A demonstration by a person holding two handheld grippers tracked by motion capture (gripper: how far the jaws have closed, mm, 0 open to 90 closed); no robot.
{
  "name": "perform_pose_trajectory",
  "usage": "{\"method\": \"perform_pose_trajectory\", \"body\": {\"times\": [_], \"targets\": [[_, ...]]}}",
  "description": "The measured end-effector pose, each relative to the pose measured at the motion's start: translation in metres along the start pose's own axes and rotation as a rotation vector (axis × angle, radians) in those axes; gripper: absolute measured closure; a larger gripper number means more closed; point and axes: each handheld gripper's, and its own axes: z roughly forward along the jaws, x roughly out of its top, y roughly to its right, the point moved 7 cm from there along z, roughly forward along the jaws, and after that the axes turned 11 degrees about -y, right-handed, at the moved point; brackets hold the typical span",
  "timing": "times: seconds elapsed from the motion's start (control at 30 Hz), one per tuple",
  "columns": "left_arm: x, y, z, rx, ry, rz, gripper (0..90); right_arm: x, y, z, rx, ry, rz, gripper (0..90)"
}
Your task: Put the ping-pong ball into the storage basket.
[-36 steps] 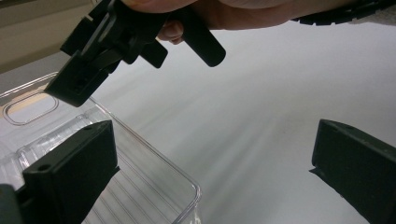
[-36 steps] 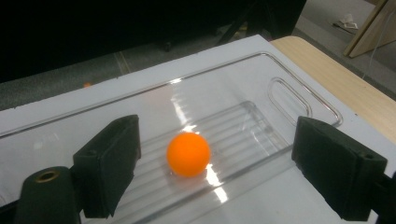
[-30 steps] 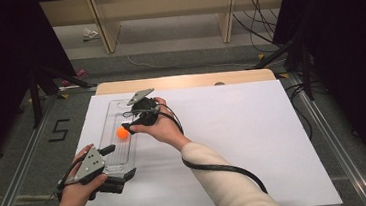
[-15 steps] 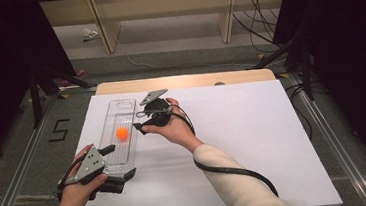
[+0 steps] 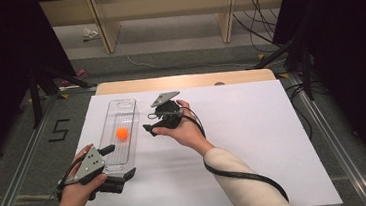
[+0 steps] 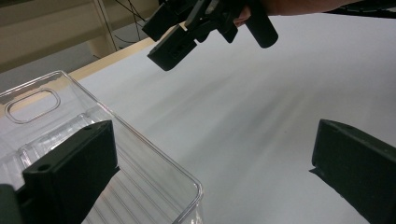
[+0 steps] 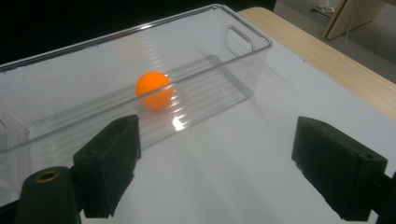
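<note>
A white table top [image 5: 254, 142] fills the middle of the high view, with grey floor around it. Left of centre lies a long clear plastic bin [image 5: 108, 120] with ribbed floor and handle cut-outs, and a small, smooth orange ball [image 5: 122, 133] rests inside it. The right gripper [image 5: 149, 125] hovers just right of the bin, jaws spread and empty. At lower left, the left gripper [image 5: 121, 164] sits at the bin's near end, jaws wide apart, one inside the wall, one outside
</note>
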Motion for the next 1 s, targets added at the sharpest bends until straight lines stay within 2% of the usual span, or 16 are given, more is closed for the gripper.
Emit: {"method": "perform_pose_trajectory", "body": {"times": [0.57,1.0], "targets": [[0.000,-0.001,0.000,0.003,-0.001,0.002,0.0,-0.034,0.013,-0.017,-0.017,-0.014,0.037,16.6],[0.000,-0.001,0.000,0.006,-0.002,0.002,0.0,-0.053,0.025,-0.038,-0.041,-0.010,0.064,16.6]]}}
